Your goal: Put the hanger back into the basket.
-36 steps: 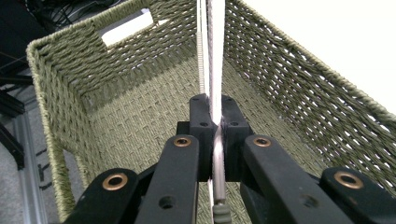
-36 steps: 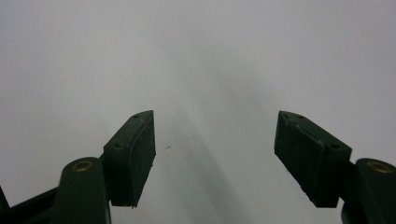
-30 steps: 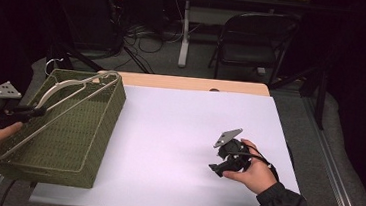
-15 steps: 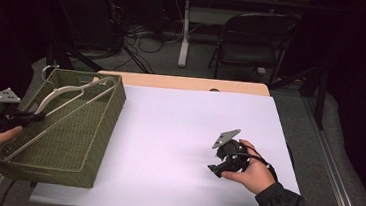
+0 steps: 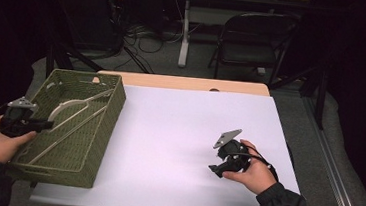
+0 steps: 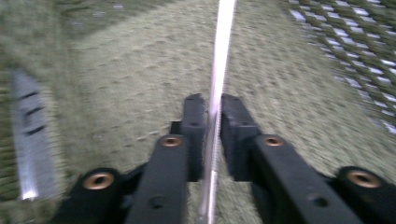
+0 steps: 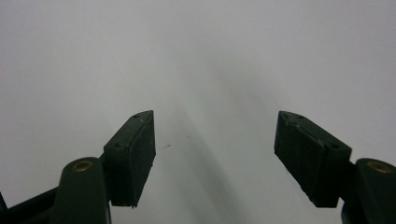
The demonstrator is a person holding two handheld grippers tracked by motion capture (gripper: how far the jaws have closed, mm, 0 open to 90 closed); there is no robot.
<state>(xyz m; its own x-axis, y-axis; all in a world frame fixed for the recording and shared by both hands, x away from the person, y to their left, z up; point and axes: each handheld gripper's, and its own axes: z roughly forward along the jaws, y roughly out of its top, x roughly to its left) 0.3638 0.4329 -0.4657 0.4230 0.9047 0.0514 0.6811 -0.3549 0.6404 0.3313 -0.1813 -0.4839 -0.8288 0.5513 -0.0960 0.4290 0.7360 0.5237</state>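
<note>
At the left, the left gripper (image 5: 43, 124) reaches over the near wall of the green woven rectangular basket (image 5: 98, 141), where a pale, thin-rodded clothes hanger (image 5: 72, 115) lies on the basket floor. Its fingers (image 6: 194, 135) have just been opening; the hanger's rod runs through the narrow gap between them, seemingly no longer pinched. This looks like the release step; next, the hand should lift straight out without snagging the rod. To the right, the right gripper (image 5: 221, 167) rests on the white desk (image 5: 178, 132), fingers (image 7: 135, 156) wide apart and empty.
</note>
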